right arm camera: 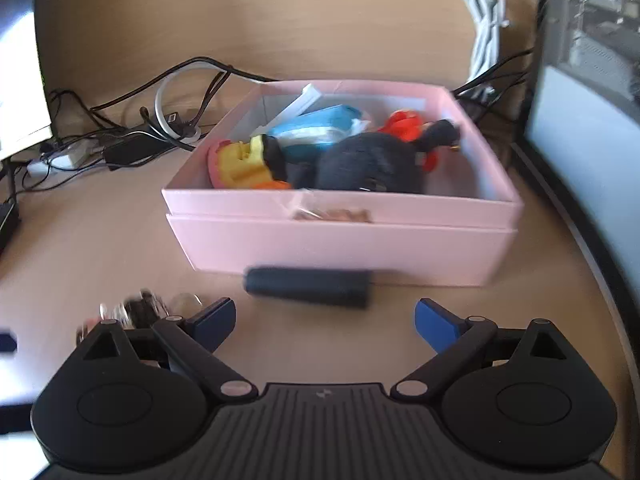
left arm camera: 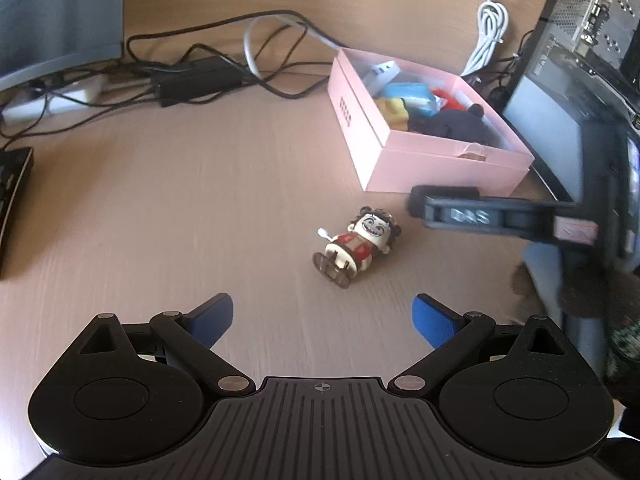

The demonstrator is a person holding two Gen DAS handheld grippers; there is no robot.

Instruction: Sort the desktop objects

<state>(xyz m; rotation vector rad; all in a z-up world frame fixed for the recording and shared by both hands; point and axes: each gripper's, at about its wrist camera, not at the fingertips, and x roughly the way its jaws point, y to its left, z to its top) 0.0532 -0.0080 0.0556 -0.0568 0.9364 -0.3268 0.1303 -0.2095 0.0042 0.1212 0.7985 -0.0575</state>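
Toy figure lies on desk before filled box.

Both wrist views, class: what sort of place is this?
Probably an office or home computer desk: tangled black cables, a computer case at the desk's edge, and a pink box of toys on the wood-grain top.

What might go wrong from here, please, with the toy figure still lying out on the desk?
1. The toy figure lies on its back with a thin white key sticking out; jaws closing there could slip or snap it.
2. The pink box already looks heaped, so another toy might roll out.
3. A dark cylinder lies against the box front and could get knocked.
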